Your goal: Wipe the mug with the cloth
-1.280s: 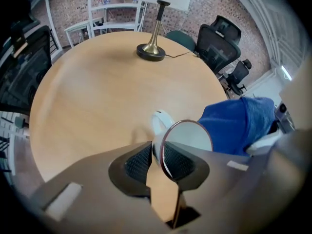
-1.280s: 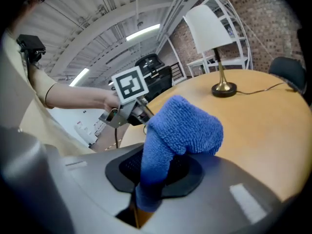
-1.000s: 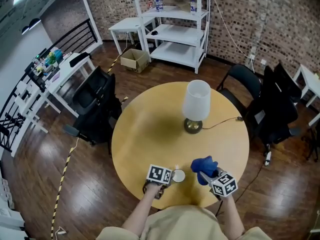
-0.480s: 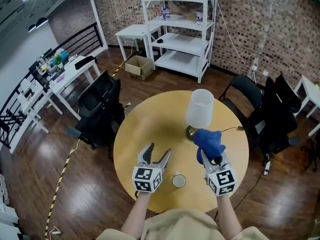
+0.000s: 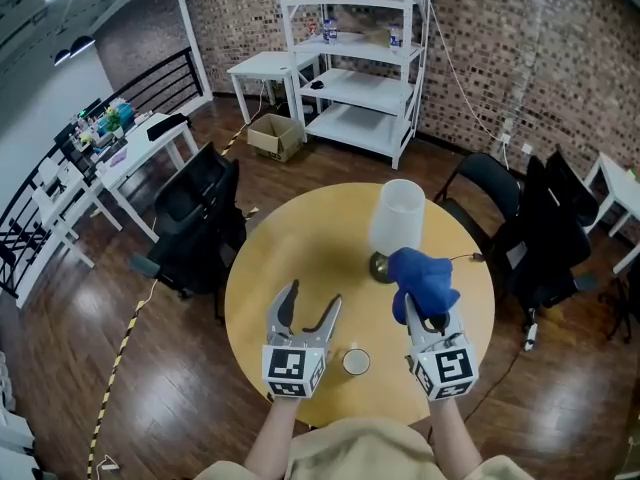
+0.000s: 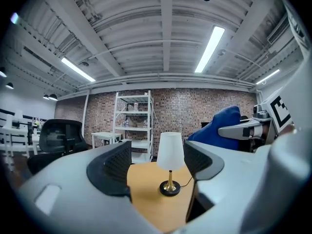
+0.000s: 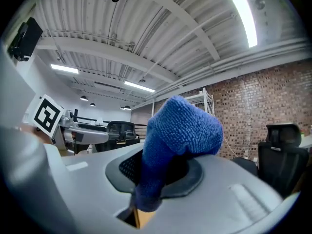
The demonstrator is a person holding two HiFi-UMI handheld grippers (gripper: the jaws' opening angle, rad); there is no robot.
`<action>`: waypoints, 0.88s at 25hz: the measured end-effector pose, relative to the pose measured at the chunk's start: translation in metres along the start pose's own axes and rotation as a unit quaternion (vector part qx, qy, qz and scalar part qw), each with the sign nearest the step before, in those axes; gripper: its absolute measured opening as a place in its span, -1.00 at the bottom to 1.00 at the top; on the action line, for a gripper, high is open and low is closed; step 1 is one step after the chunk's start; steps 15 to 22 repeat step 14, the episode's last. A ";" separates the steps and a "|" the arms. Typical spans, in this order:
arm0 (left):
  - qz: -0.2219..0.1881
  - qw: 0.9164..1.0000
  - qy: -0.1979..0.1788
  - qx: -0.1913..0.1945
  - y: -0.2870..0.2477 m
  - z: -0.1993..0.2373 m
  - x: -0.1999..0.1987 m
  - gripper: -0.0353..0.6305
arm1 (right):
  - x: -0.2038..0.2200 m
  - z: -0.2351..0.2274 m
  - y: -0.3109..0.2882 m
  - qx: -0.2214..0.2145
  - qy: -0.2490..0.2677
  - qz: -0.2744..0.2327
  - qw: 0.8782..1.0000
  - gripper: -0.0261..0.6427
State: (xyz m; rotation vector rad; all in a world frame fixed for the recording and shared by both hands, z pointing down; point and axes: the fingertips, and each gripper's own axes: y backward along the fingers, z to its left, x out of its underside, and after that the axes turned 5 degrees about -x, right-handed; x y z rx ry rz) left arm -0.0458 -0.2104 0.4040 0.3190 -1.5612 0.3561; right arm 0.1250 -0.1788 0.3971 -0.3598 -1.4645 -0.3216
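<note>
A small white mug [image 5: 356, 361] stands on the round yellow table [image 5: 290, 258] near its front edge, between my two grippers. My left gripper [image 5: 308, 310] is raised above the table to the mug's left; its jaws have just been opening and now stand wide with nothing between them [image 6: 156, 165]. My right gripper [image 5: 428, 313] is raised on the mug's right, shut on the blue cloth [image 5: 422, 281], which bunches out over the jaws [image 7: 178, 140]. Both grippers point level, away from me.
A white-shaded lamp [image 5: 394, 226] with a brass base stands mid-table, its cord running off the right side. Black chairs [image 5: 195, 223] ring the table left and right. White shelving [image 5: 365, 58] and a brick wall are behind; a desk [image 5: 120, 153] lies at the left.
Both grippers rose from the tabletop to well above it. The left gripper let go of the mug, which stays on the table, and opened wide. The cloth went up with the right gripper.
</note>
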 end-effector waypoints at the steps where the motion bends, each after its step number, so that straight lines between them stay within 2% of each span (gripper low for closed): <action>1: -0.002 1.000 0.000 -0.001 0.001 0.000 -0.002 0.10 | -0.001 0.000 0.001 0.001 -0.001 0.000 1.000 -0.71; 22: -0.003 1.000 -0.005 -0.016 0.012 -0.004 -0.002 0.00 | -0.001 0.005 0.021 -0.003 -0.005 -0.002 1.000 -0.71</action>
